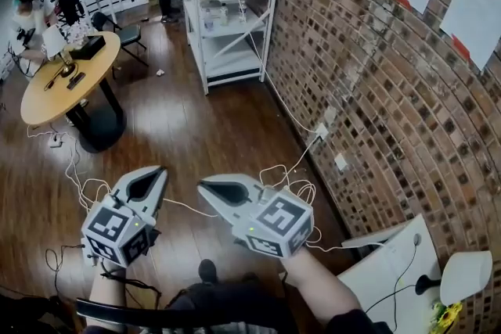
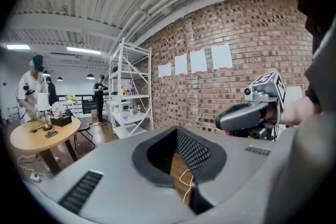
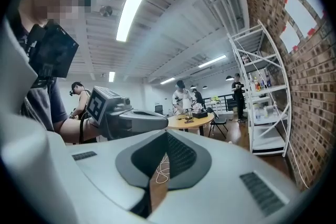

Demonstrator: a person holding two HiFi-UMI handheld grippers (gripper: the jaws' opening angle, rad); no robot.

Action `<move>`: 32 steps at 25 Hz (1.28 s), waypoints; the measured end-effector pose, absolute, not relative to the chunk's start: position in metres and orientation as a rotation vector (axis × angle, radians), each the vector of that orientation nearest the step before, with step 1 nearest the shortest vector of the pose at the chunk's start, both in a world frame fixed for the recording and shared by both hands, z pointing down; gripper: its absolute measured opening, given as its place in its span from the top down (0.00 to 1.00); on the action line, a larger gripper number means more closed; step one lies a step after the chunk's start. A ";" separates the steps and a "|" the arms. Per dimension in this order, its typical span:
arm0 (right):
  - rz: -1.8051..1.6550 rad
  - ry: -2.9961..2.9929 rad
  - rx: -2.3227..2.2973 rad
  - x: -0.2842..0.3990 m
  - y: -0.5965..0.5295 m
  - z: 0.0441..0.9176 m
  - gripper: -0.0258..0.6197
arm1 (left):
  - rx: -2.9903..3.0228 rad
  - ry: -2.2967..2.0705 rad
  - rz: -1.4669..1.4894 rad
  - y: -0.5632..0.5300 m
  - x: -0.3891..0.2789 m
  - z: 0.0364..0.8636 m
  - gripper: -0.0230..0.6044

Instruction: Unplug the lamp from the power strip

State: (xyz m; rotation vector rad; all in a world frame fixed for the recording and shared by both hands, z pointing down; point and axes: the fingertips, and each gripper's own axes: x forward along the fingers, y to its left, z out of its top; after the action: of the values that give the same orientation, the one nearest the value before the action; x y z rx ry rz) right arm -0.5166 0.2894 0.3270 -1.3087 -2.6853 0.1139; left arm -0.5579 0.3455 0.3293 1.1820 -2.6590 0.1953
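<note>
The left gripper and right gripper are held side by side low in the frame, jaws clenched on nothing, because no plug is near. The lamp stands at the lower right on a white surface; the power strip I cannot make out among the floor cords

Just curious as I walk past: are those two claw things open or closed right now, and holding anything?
Left gripper: closed, holding nothing.
Right gripper: closed, holding nothing.
</note>
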 end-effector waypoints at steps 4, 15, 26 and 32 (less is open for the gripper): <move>0.091 -2.687 -1.291 -0.537 0.315 0.325 0.96 | 1.191 -2.662 0.165 0.372 -0.582 0.329 0.93; 0.052 -2.694 -1.230 -0.570 0.359 0.331 0.96 | 1.247 -2.642 0.113 0.413 -0.621 0.339 0.93; 0.045 -2.720 -1.169 -0.584 0.346 0.333 0.96 | 1.347 -2.583 0.142 0.389 -0.632 0.347 0.93; 0.062 -2.707 -1.197 -0.594 0.321 0.336 0.96 | 1.328 -2.571 0.180 0.363 -0.633 0.349 0.93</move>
State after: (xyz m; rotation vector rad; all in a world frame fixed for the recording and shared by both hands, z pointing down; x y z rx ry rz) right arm -0.5935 0.3205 0.3364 -1.1965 -2.7074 0.0624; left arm -0.6327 0.3625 0.3489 1.3285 -2.5715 0.1802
